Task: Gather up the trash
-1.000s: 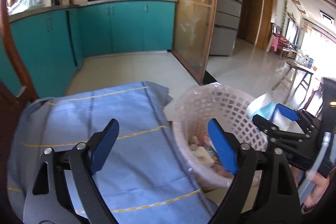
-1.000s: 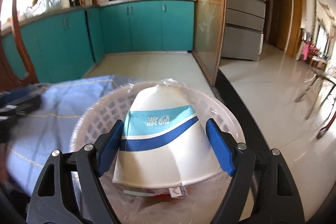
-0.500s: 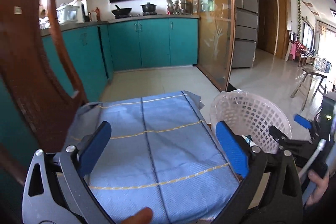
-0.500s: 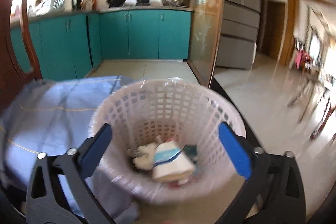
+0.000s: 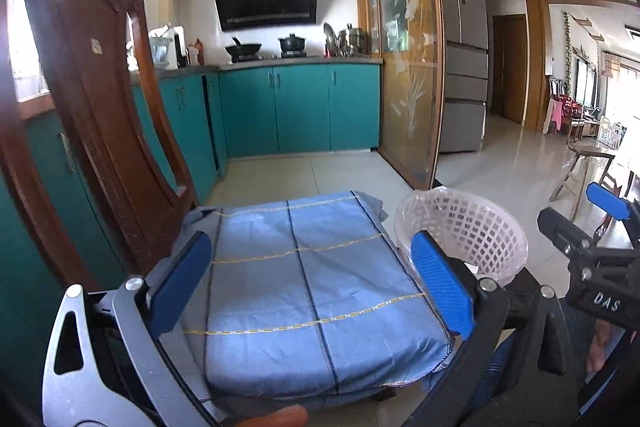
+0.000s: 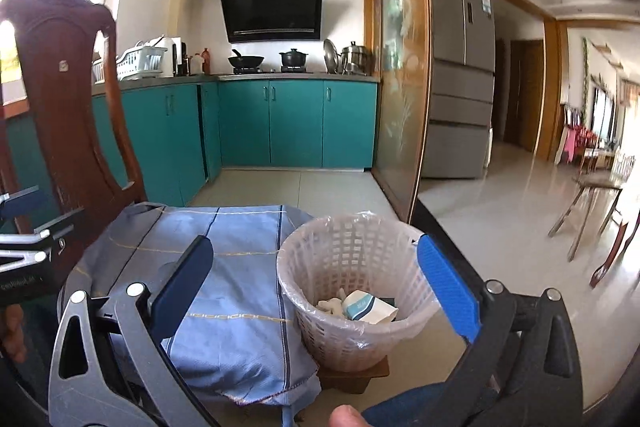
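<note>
Both jaws now wide and empty: right gripper (image 6: pixel 316 281) released the white-and-blue paper bowl (image 6: pixel 366 309), now crumpled inside the bag-lined white lattice basket (image 6: pixel 344 259). Left gripper (image 5: pixel 312 277) backed off over the woven blue cloth (image 5: pixel 304 279) beside the carved wooden chair (image 5: pixel 92 115).

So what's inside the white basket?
The basket has a clear plastic liner, with a crushed white and blue paper cup and crumpled tissue at the bottom. Anything underneath them is hidden.

Basket (image 6: pixel 352 291) mouth open from above; chair back (image 5: pixel 92 131) blocks left, glass partition (image 6: pixel 400 87) stands behind.
</note>
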`<state>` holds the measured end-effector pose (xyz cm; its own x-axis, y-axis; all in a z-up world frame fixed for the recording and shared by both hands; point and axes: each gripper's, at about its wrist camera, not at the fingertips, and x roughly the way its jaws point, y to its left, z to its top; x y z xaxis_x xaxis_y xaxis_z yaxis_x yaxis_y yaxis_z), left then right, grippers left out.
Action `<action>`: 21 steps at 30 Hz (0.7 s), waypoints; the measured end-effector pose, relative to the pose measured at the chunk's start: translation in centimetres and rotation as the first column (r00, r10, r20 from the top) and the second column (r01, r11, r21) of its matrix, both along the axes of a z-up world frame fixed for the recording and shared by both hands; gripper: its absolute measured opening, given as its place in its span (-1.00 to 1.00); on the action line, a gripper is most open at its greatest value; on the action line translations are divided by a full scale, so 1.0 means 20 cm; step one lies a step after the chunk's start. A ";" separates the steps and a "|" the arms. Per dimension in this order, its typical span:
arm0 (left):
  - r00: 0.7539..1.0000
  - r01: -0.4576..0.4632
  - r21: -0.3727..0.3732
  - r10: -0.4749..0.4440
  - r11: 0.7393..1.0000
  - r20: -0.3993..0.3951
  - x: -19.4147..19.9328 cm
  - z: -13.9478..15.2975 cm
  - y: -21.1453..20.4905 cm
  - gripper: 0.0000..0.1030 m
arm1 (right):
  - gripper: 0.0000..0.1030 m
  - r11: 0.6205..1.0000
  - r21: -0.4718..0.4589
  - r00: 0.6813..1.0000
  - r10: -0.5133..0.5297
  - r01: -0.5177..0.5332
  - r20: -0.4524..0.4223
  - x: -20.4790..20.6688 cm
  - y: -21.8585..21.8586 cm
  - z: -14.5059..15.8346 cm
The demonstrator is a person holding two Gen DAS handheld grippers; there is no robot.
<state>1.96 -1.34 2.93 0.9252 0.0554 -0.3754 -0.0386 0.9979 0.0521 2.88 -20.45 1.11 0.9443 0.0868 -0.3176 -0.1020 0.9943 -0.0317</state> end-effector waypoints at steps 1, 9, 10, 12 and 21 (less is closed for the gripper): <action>1.000 -0.009 0.006 0.009 1.000 0.008 -0.03 0.01 0.01 0.94 | 0.94 1.000 -0.005 1.000 0.005 -0.005 0.003 -0.02 0.01 0.00; 0.999 -0.006 0.013 0.006 1.000 0.037 -0.11 0.06 0.03 0.94 | 0.94 1.000 -0.016 1.000 0.002 -0.001 0.019 -0.10 0.04 0.02; 0.999 -0.006 0.012 0.005 1.000 0.039 -0.11 0.06 0.04 0.94 | 0.94 1.000 -0.022 1.000 0.000 0.001 0.023 -0.11 0.04 0.02; 0.999 -0.006 0.010 0.005 1.000 0.041 -0.12 0.06 0.04 0.94 | 0.94 0.999 -0.033 1.000 -0.002 0.003 0.030 -0.12 0.06 0.02; 0.999 0.004 0.018 -0.005 1.000 0.053 -0.14 0.07 0.03 0.94 | 0.94 0.999 -0.044 0.998 -0.018 0.020 0.055 -0.17 0.05 0.05</action>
<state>-0.83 -0.73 4.28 0.9441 0.0578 -0.3245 -0.0377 0.9970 0.0681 -0.61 -19.47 2.04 0.9617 0.0558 -0.2684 -0.0801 0.9935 -0.0806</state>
